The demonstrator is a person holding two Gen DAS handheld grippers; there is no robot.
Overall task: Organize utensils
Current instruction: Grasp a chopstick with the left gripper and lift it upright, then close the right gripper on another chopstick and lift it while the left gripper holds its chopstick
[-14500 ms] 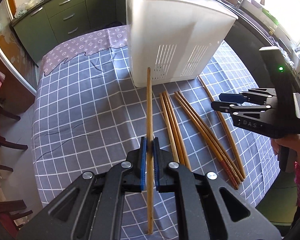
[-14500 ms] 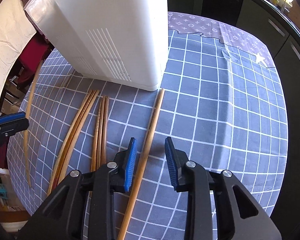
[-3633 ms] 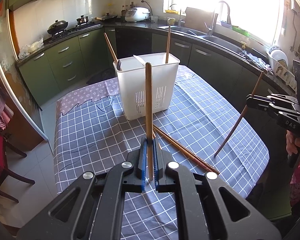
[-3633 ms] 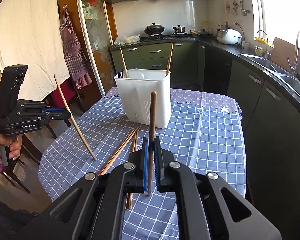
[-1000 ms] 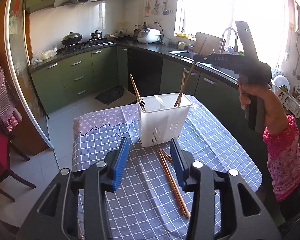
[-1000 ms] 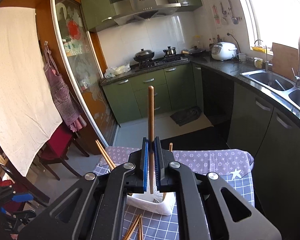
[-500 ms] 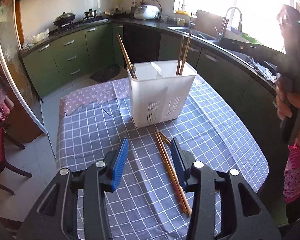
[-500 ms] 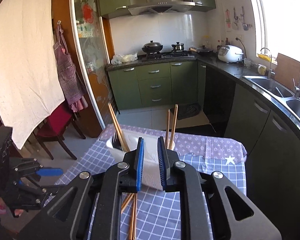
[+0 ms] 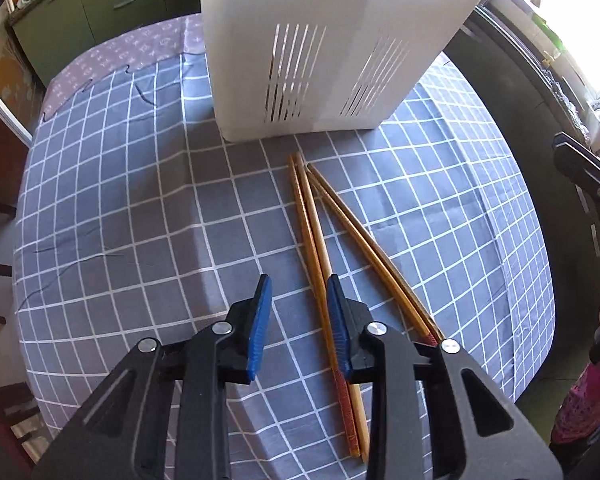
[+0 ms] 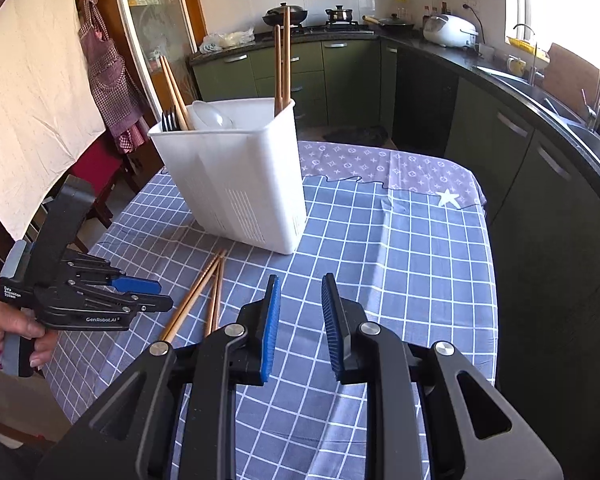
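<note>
The bench (image 9: 120, 208) carries a white caddy (image 9: 320, 48), top cut off, ahead of the spread, empty left tool (image 9: 298, 320). Four chopsticks (image 9: 312, 232) lie under it, ends partly hidden. The right tool (image 10: 298, 316) is spread, empty.

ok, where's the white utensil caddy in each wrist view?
Left wrist: white utensil caddy fills top centre, its top cropped.
Right wrist: upper left of centre, whole, chopsticks standing inside.
Shared landmark: loose chopsticks on the checked cloth before it.
</note>
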